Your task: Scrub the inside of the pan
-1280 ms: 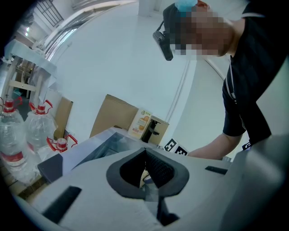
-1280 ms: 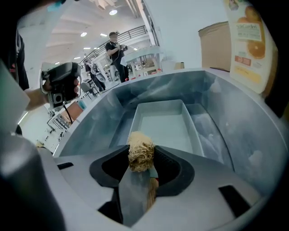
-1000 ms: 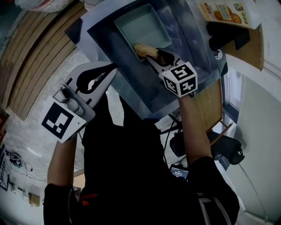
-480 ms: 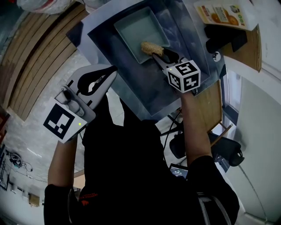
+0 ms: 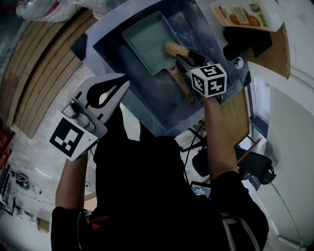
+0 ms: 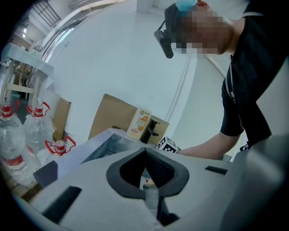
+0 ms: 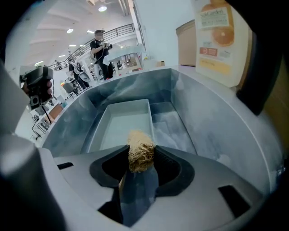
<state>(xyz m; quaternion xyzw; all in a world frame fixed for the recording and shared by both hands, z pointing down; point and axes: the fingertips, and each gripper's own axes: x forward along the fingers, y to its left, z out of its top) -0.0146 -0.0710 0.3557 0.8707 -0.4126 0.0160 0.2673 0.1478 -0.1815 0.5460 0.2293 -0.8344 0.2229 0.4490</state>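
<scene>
Scrubber [image 5: 175,50] sliding toward handle-side corner of pan [image 5: 144,37], right gripper [image 5: 184,59] jaws clamping it for scrubbing; left gripper [image 5: 122,83] idling aside, jaws closed, empty.

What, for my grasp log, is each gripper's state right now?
Left gripper: shut, nothing between its jaws.
Right gripper: shut on the scrubber.

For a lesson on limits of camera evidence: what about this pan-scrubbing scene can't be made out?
- Loofah scrubber touching the pan: head view too small; right gripper view, right gripper covers its underside.
- Pan handle's upper end: head view, under the right gripper.
- Pan's inside: left gripper view, behind the sink wall and left gripper.
- Carton print: head view, too small.
</scene>
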